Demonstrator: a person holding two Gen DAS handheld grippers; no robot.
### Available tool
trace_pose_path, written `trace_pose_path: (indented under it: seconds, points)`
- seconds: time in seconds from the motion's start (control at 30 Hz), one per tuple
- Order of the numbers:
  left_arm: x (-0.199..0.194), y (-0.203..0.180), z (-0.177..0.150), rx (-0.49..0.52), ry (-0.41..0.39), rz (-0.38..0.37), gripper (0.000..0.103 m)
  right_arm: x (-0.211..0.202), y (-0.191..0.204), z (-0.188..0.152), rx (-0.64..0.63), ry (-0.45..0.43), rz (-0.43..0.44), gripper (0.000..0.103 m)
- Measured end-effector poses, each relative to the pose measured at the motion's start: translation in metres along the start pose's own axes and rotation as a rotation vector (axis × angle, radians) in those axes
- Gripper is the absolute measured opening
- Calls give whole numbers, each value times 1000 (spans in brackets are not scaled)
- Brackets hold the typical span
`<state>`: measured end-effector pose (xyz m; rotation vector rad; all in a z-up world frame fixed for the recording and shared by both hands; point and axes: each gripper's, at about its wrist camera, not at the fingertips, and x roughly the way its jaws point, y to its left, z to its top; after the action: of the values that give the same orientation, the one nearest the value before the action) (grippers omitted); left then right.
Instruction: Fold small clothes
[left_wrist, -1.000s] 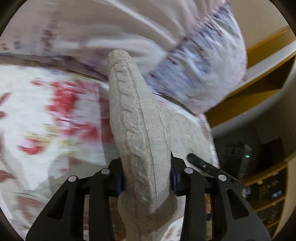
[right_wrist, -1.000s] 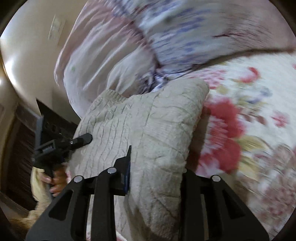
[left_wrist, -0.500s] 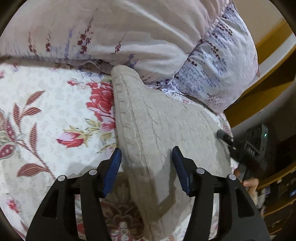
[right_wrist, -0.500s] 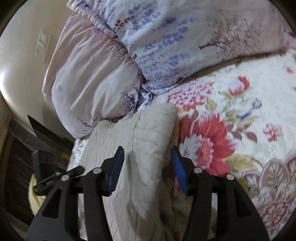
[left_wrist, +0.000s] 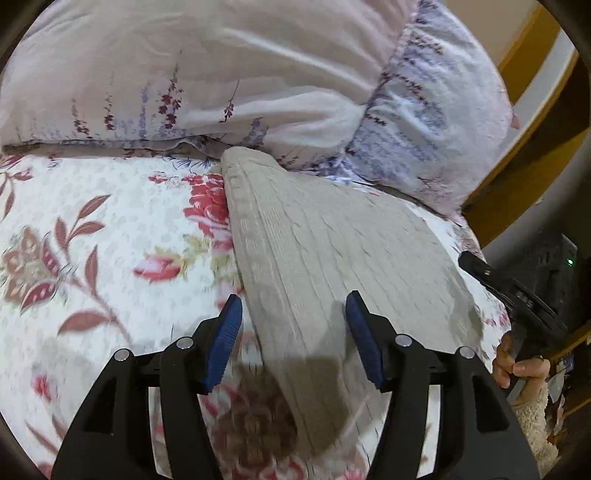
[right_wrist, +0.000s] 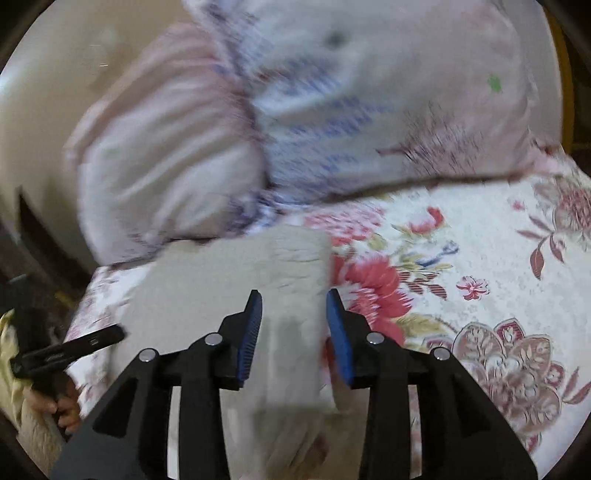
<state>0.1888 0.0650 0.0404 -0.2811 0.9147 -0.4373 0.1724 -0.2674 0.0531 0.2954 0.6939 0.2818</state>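
Note:
A beige cable-knit garment (left_wrist: 332, 258) lies folded flat on the floral bedspread (left_wrist: 92, 240), its far end against the pillows. My left gripper (left_wrist: 292, 299) hovers over the garment's near left edge. Its jaws are opening, and the blue pads stand clear of the knit. In the right wrist view the same garment (right_wrist: 229, 280) lies below my right gripper (right_wrist: 293, 295). That gripper's jaws are opening too, with the cloth beneath them and no pad pressing on it. Each view shows the other gripper's black finger (left_wrist: 480, 267) (right_wrist: 74, 347) at the garment's far side, held by a hand (left_wrist: 521, 369).
Two pale flowered pillows (left_wrist: 221, 74) (left_wrist: 436, 129) lean at the head of the bed. Beyond them are a wooden frame (left_wrist: 535, 55) and a dark device with a green light (left_wrist: 569, 262). The bedspread (right_wrist: 480, 258) stretches wide to the right in the right wrist view.
A second ago both grippers were shut on the garment and held it up. Both have let go; it now lies flat, and the grippers have drawn back with their jaws apart.

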Motion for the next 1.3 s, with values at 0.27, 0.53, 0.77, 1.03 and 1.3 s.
trace_pose_path:
  seconds: [0.27, 0.53, 0.77, 1.03, 1.3]
  points:
    - [8, -21, -31, 116, 14, 112, 66, 18, 41, -41, -210, 148, -35, 38]
    - [-29, -31, -57, 152, -112, 146, 84, -29, 58, -50, -268, -43, -135, 92]
    - [-40, -38, -88, 137, -113, 191, 102, -46, 56, -82, -208, -43, -196, 101]
    - [-23, -53, -102, 157, -50, 304, 102, -28, 58, -105, -166, 93, -241, 101]
    - [-6, -56, -104, 168, 11, 358, 102, -10, 63, -114, -159, 170, -328, 101]
